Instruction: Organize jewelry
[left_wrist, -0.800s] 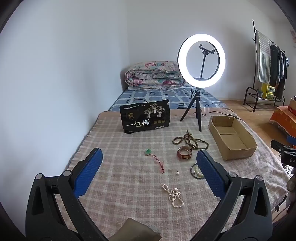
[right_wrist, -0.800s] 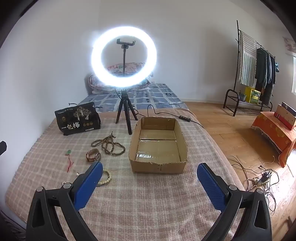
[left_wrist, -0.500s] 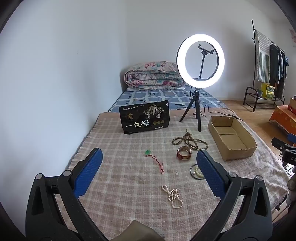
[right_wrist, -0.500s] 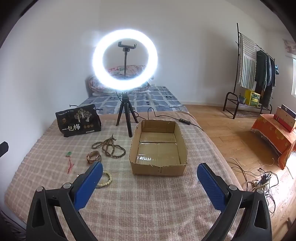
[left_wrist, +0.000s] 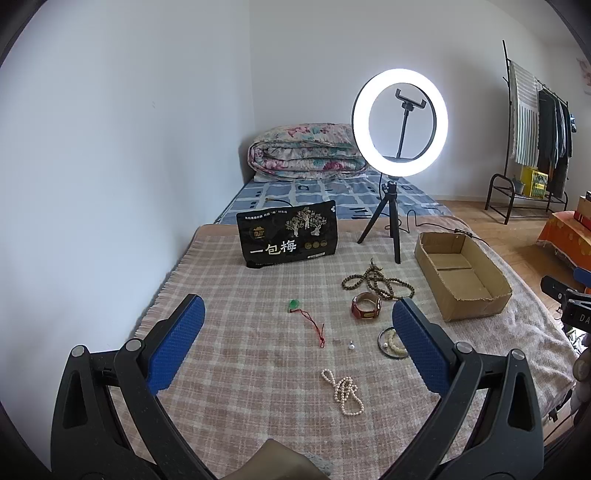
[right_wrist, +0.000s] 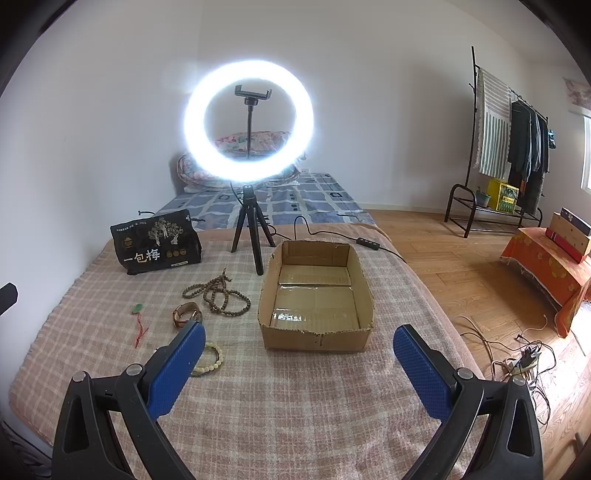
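- Blue-padded, both grippers have changed little from the earlier frames: in the right wrist view the box and ring light (right_wrist: 248, 122) sit slightly lower in frame than before, and in the left wrist view the scene is barely shifted.
- Left gripper (left_wrist: 295, 345) hangs released over the checked blanket (left_wrist: 236, 369), nothing between its pads.
- Right gripper (right_wrist: 295, 363) is likewise spread wide and empty, just in front of the cardboard box (right_wrist: 316, 338).
- Jewelry lies loose on the blanket, left of the box: a white pearl necklace (left_wrist: 343, 393) nearest, a single pearl (left_wrist: 351, 346), a green pendant (left_wrist: 293, 304) on red cord, a brown bangle (left_wrist: 365, 310), a dark bead string (left_wrist: 376, 282), and a pale bead bracelet (right_wrist: 212, 360) partly hidden by a pad.
- Box is open and bare inside.
- Black snack bag (left_wrist: 290, 238) stands behind the jewelry.
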